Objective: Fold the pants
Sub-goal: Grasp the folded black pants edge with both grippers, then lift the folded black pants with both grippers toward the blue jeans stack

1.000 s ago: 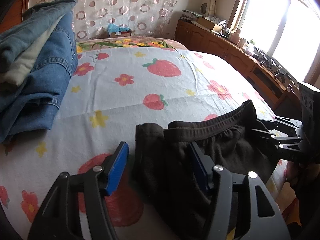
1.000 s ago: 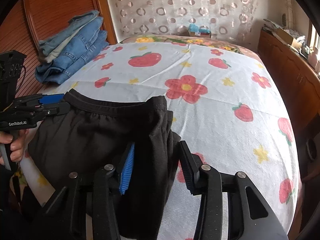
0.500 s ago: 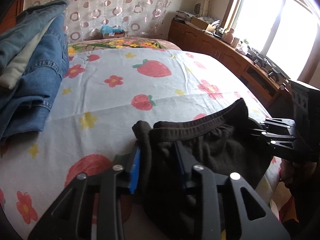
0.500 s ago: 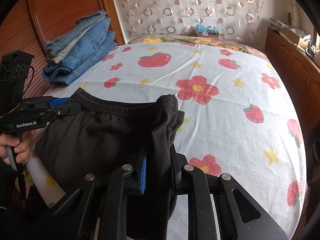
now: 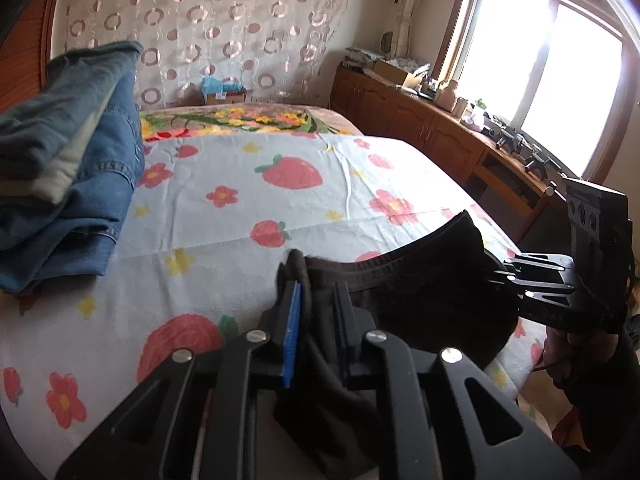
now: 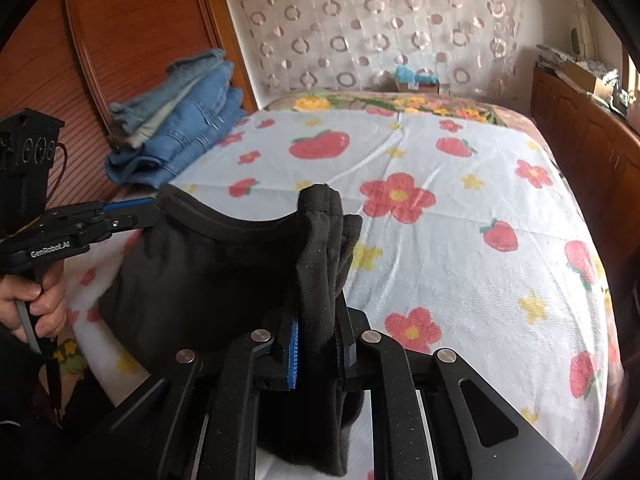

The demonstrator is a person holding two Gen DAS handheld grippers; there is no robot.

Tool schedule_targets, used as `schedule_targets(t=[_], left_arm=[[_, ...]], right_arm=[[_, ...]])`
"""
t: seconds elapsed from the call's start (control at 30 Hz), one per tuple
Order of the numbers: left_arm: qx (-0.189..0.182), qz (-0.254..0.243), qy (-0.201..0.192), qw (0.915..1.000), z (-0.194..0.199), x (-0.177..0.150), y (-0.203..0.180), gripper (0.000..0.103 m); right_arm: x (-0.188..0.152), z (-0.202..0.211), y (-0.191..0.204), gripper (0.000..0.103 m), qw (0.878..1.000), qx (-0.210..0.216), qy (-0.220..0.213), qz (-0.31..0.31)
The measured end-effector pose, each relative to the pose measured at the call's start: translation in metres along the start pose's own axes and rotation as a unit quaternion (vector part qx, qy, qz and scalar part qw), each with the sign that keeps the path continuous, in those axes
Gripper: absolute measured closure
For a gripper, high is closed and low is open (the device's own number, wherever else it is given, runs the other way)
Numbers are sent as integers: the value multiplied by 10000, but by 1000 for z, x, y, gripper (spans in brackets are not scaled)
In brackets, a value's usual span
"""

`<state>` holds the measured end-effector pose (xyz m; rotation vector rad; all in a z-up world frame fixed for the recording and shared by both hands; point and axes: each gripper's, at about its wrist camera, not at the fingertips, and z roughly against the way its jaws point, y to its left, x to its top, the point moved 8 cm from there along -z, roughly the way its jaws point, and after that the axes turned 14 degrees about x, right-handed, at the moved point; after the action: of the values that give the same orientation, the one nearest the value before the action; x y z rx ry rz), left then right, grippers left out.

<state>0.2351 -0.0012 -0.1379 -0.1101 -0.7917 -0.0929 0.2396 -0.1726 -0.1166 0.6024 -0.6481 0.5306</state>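
Both claws are gripping the black elastic-waist fabric pants (image 6: 224, 280) at opposite waistband ends above the strawberry-print bed sheet (image 6: 460, 240): left claw (image 5: 316, 304), right claw (image 6: 316, 320). Risk: the bunched right corner slipping out during lifting, skewing the fold.

A bed (image 5: 248, 184) with a strawberry-print sheet stands by a wooden headboard (image 6: 132, 40). Behind it hangs a circle-patterned curtain (image 5: 224, 28). Bright daylight enters the window (image 5: 560, 80) above low wooden cabinets (image 5: 420, 128).
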Motion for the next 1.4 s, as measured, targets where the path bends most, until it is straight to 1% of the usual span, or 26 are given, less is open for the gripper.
schedule_targets(t=[0.03,0.17,0.23,0.3,0.5,0.57,0.63,0.7,0.87,0.93,0.97,1.0,1.03,1.2,1.4], left_arm=[[2,-8,-35,10000,3,0,-1,94],[154,-166,-93,9997,6,1,-5,95],[199,-187,-35,9996,0,0,-3,96],[298,-231,66,9993,-11,-1,1,98],[262,-73,401,9988,-33,-7,10,98],[274,-35,515,9983,-39,-9,13,94],[314,-62,608,9976,-43,-12,14,85],[321,-87,732,9968,-49,-16,14,82],[298,-84,733,9968,-52,-14,15,80],[298,-155,705,9969,-51,-14,13,81],[260,-204,680,9971,-50,-15,12,84],[229,-241,642,9974,-47,-15,11,94],[196,-220,583,9979,-43,-14,10,98],[110,-175,200,9996,-11,-2,2,100],[88,-211,-281,9993,29,21,-4,100]], right_arm=[[1,4,3,93,10000,7,-53,24],[3,8,9,93,9998,-76,-72,157],[3,4,6,93,9997,-163,-6,202],[2,1,4,93,9995,-209,21,227],[1,-10,-6,93,9993,-275,126,207],[-1,-11,-7,93,9993,-272,143,198],[-2,-12,-8,93,9993,-280,162,199],[-3,-13,-9,93,9993,-282,178,188],[-5,-15,-14,93,9994,-261,178,108],[-5,-15,-14,93,9995,-240,159,99],[-4,-14,-13,93,9996,-233,144,107],[-4,-13,-12,93,9996,-220,118,120],[-2,-11,-11,93,9997,-191,72,129],[8,3,-1,94,9996,-109,-142,216],[30,23,20,94,9979,-110,-411,496]])
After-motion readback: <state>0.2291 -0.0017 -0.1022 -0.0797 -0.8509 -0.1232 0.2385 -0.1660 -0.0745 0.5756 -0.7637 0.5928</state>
